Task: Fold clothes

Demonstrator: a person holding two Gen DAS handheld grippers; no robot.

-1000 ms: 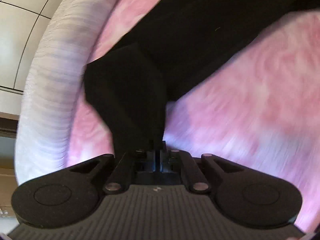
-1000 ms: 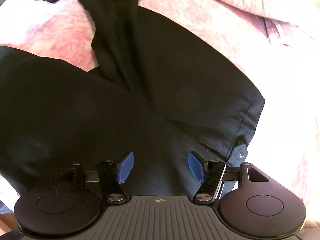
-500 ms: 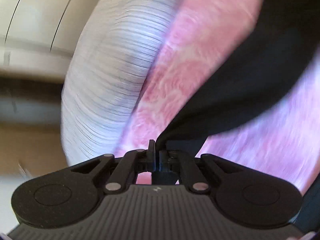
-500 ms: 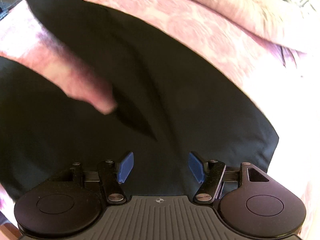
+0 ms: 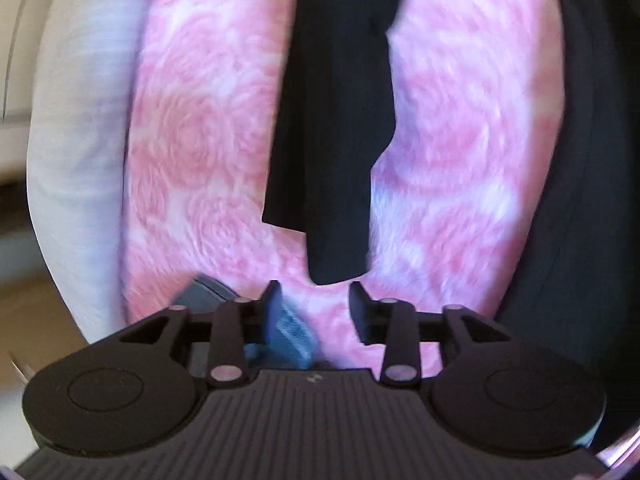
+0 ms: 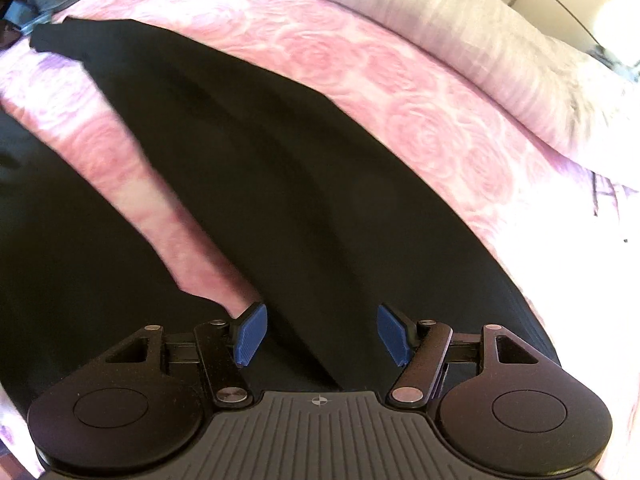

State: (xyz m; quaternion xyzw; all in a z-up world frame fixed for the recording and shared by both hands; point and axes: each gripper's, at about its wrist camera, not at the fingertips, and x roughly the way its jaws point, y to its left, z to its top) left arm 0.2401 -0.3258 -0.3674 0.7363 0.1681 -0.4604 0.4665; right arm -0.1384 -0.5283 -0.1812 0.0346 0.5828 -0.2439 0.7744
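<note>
Black trousers (image 6: 300,200) lie spread on a pink rose-patterned bedspread (image 6: 360,72). One leg (image 5: 332,140) stretches away from my left gripper (image 5: 316,308), and its hem lies just beyond the fingertips. The left jaws are opening, with only pink cover between them. The hem (image 6: 52,36) of that leg also shows far off at the upper left of the right wrist view. My right gripper (image 6: 322,336) hovers open over the trousers' upper part, its blue pads (image 6: 250,334) well apart and gripping nothing. The other leg (image 6: 60,260) lies to the left.
A white striped pillow or duvet roll (image 5: 80,140) runs along the bed's edge, also visible as a pale roll (image 6: 500,40) behind the trousers. A small grey ribbed thing (image 5: 288,328) lies under the left finger. More black cloth (image 5: 580,200) fills the right side.
The left gripper swung the trouser leg outward while shut on its hem, then let go. The leg now lies straight on the cover, with a wider pink gap between the legs.
</note>
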